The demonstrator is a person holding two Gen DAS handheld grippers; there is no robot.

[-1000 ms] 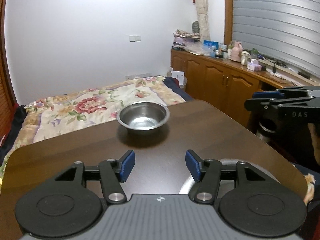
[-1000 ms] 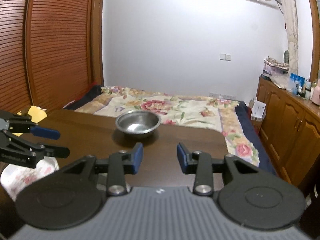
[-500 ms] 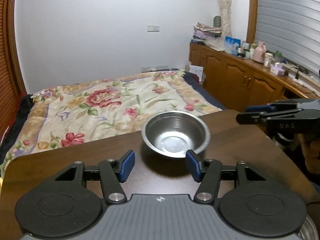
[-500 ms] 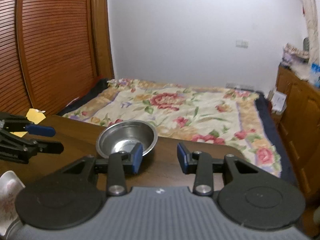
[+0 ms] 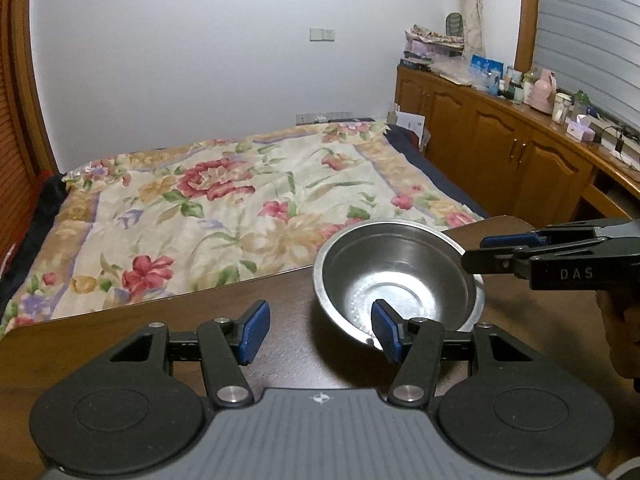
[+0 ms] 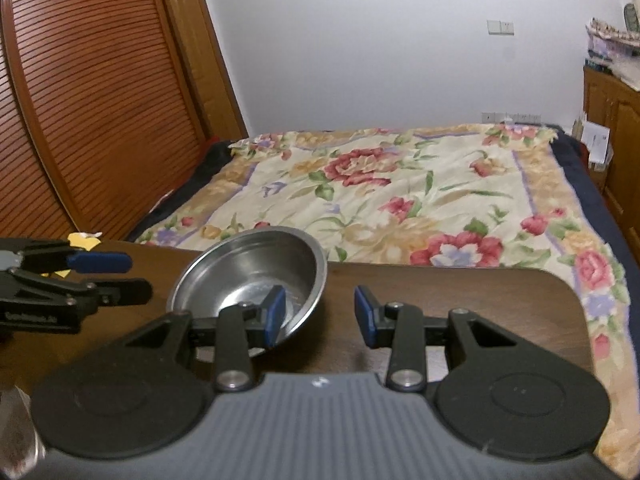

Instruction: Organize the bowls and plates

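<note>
Left wrist view: left claw [image 5: 318, 333] and right claw [image 6: 320, 314] both spread, flanking steel bowl [image 5: 394, 276] near bench [image 5: 160, 328] far edge; ungrasped, organizing remains.

Home bedroom, floral-quilted bed [image 5: 240, 208], wooden cabinets [image 5: 500, 148]

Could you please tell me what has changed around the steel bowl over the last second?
Both grippers moved forward to the steel bowl. The left gripper now has its right finger over the bowl's near rim; the right gripper has its left finger inside the bowl. Neither has closed on it. The bowl stayed near the far edge of the table, and both grippers stayed open.
</note>
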